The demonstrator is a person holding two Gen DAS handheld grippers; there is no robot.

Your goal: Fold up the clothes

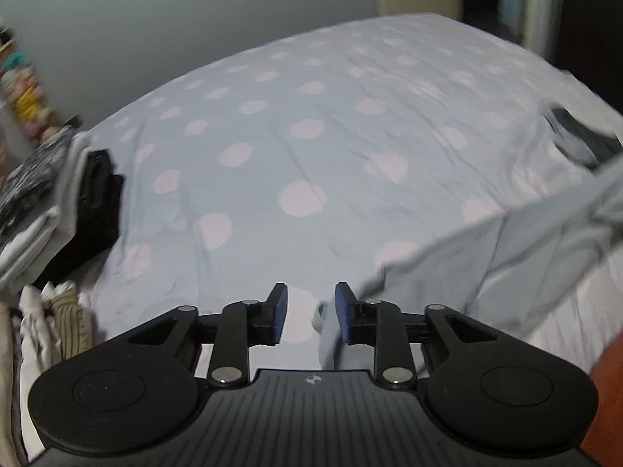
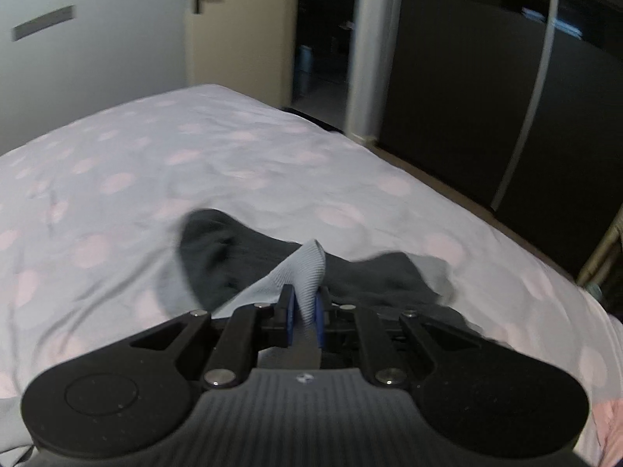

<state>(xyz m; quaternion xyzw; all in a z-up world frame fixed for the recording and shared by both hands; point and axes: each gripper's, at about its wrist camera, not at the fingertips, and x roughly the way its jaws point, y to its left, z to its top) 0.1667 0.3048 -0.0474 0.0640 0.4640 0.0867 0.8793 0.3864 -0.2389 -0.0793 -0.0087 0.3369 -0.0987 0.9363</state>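
Observation:
A pale blue garment [image 1: 506,241] hangs stretched across the right of the left wrist view, its loose end drooping between my left gripper's fingers. My left gripper [image 1: 310,313] is open, with the cloth's end against its right pad [image 1: 342,317]. My right gripper [image 2: 303,313] is shut on a ribbed edge of the same pale blue garment [image 2: 307,268], held over the bed. A dark grey piece of clothing [image 2: 241,257] lies on the bed just beyond it, and shows blurred in the left wrist view [image 1: 584,136].
The bed has a pale blue cover with pink dots [image 1: 303,128]. Stacks of folded clothes [image 1: 50,202] lie at the bed's left edge. A door [image 2: 241,27], dark doorway and dark wardrobe [image 2: 486,97] stand beyond the bed.

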